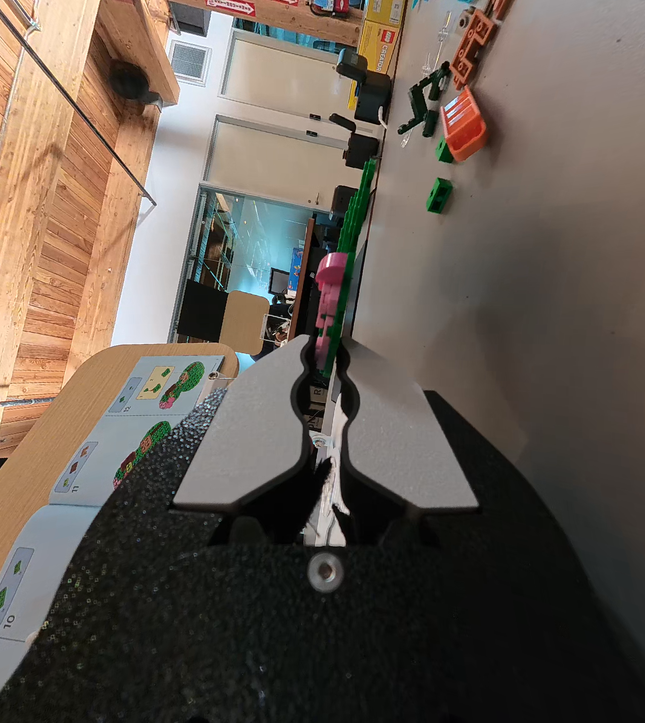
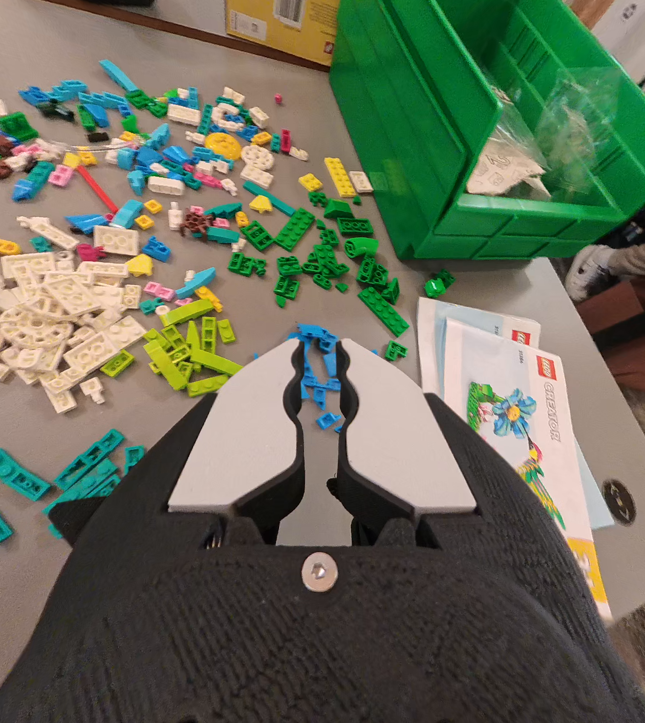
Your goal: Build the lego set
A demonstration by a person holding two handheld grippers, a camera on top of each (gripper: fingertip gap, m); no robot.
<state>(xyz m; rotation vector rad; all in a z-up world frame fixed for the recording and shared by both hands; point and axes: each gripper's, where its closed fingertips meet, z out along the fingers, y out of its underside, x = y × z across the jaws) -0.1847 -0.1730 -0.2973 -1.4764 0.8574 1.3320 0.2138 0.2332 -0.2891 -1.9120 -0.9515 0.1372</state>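
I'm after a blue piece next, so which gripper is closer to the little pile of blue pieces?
Right. The right gripper hovers directly over the blue pieces, which show between its fingers. The left gripper is clamped on the green-and-pink build; no blue pile shows in its view.

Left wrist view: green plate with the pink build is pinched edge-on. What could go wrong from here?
1. The left hand-held gripper pinches only the end of the green plate assembly; pressing parts on may lever it loose.
2. The right hand-held gripper, slightly open, hovers over small blue pieces; it may grab several.
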